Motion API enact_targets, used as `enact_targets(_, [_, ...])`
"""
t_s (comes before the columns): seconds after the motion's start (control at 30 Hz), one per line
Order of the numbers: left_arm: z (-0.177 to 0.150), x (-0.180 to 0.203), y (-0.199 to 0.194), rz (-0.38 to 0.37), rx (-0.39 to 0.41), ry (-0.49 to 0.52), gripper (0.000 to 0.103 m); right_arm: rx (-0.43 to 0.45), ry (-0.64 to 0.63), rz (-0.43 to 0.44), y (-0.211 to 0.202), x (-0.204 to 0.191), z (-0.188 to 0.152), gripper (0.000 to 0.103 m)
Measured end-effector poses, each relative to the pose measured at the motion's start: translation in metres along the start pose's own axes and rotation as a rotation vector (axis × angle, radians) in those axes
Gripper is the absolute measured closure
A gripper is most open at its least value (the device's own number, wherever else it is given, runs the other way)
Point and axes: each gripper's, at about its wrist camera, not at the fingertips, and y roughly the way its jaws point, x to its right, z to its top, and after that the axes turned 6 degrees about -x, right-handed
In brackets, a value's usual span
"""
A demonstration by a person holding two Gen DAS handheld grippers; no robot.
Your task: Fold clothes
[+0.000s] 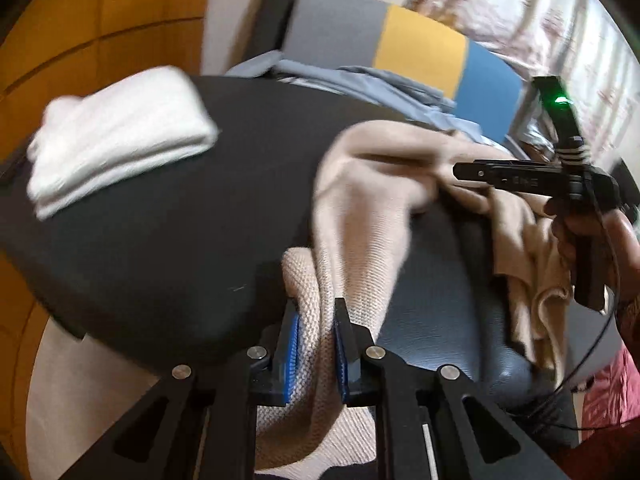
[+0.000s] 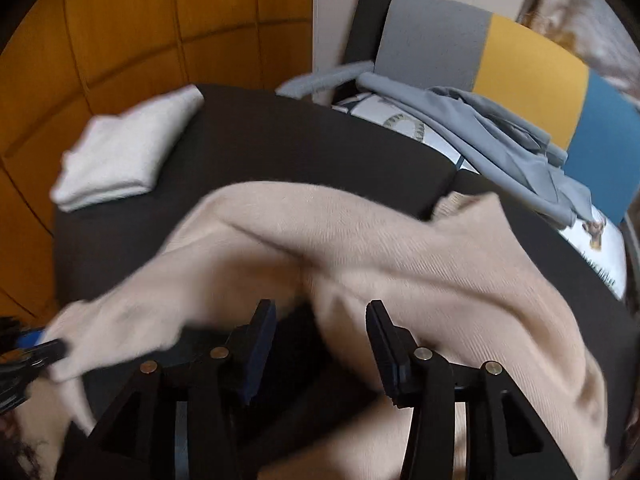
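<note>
Blue-padded left claw (image 1: 316, 344) is pinching the beige sweater (image 1: 360, 216) hem at 6 o'clock on the black counter (image 1: 168, 216), while the right claw (image 2: 320, 340) is gaping empty, so the loose side risks sliding off toward 3 o'clock.

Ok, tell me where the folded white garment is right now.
The folded white garment lies at the far left corner of the dark table in both wrist views, beside the orange wood-panelled wall, well clear of the beige sweater.

Beige ribbed sweater (image 2: 360, 240) — white folded towel (image 2: 120, 152).
</note>
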Motion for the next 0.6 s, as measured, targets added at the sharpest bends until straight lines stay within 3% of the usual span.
enact_targets(0.1, [-0.001, -0.013, 0.002, -0.008, 0.000, -0.049, 0.088, -0.070, -0.014, -0.041, 0.035, -0.005, 0.012, 0.056])
enact_targets(0.17, [0.000, -0.017, 0.005, -0.004, 0.000, -0.059, 0.088, -0.073, -0.001, -0.035, 0.043, -0.002, 0.011, 0.074])
enact_targets(0.2, [0.003, -0.018, 0.008, -0.002, -0.001, -0.059, 0.088, -0.079, -0.003, -0.044, 0.041, -0.001, 0.010, 0.089])
enact_targets(0.23, [0.007, -0.017, 0.010, -0.004, -0.003, -0.056, 0.088, -0.085, -0.006, -0.055, 0.040, 0.000, 0.009, 0.091])
enact_targets(0.4, [0.033, -0.001, 0.020, 0.038, 0.022, 0.027, 0.088, -0.094, 0.021, -0.110, 0.022, 0.029, -0.018, 0.093])
enact_targets(0.53, [0.055, 0.010, 0.038, 0.093, 0.016, 0.083, 0.088, -0.117, 0.149, -0.210, 0.005, 0.080, -0.053, 0.094])
enact_targets(0.6, [0.061, 0.010, 0.046, 0.080, -0.002, 0.073, 0.088, -0.142, 0.240, -0.230, 0.001, 0.112, -0.072, 0.094])
